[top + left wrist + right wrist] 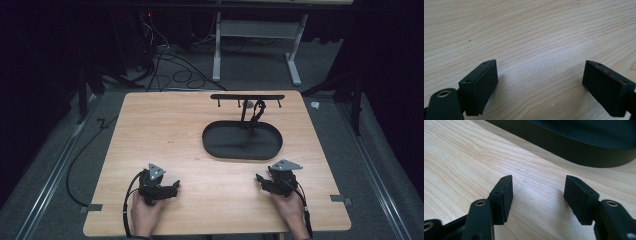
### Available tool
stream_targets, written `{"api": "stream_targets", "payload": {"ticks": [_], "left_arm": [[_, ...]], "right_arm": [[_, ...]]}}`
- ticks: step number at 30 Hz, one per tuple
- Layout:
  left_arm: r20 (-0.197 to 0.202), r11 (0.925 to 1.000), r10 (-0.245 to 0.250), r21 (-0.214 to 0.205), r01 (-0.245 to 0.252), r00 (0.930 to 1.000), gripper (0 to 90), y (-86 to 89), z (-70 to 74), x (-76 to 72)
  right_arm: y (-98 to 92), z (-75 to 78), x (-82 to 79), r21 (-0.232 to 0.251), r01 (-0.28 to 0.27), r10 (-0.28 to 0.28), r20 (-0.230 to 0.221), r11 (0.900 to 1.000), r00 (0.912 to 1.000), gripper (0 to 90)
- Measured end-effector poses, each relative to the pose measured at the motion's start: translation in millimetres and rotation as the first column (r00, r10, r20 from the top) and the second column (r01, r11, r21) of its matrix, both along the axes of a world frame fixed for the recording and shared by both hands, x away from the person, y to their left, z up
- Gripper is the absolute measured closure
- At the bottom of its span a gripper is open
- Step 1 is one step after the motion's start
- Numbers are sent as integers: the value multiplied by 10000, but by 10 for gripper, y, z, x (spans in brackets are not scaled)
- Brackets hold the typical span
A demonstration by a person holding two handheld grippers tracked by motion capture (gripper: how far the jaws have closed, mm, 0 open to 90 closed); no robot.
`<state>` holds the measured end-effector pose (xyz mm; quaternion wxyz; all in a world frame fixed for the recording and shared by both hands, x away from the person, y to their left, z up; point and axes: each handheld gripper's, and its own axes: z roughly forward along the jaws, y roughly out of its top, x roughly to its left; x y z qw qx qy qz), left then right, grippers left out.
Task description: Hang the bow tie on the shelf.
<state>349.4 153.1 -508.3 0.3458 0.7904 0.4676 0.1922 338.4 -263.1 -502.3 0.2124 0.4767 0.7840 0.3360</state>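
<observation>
Both tongs point(176, 186) point(258, 178) wide open, empty.

The high view looks forward and down from above the near edge, taking in the whole tabletop point(165, 130) mid-frame and floor beyond. The left gripper view sits low, very near the wood, looking along its tool point(540, 85). The right gripper view, as near, faces the tray point(584, 147), upper right in its frame; the high view shows that tray point(242, 141) right of centre.
</observation>
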Motion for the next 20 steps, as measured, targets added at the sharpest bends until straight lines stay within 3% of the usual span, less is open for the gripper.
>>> {"api": "stream_targets", "payload": {"ticks": [20], "left_arm": [[12, 10000, 23, -17, -23, 10000, 135, -1, -1, 0]], "right_arm": [[3, 0, 0, -7, -50, 50, -25, 10000, 10000, 400]]}}
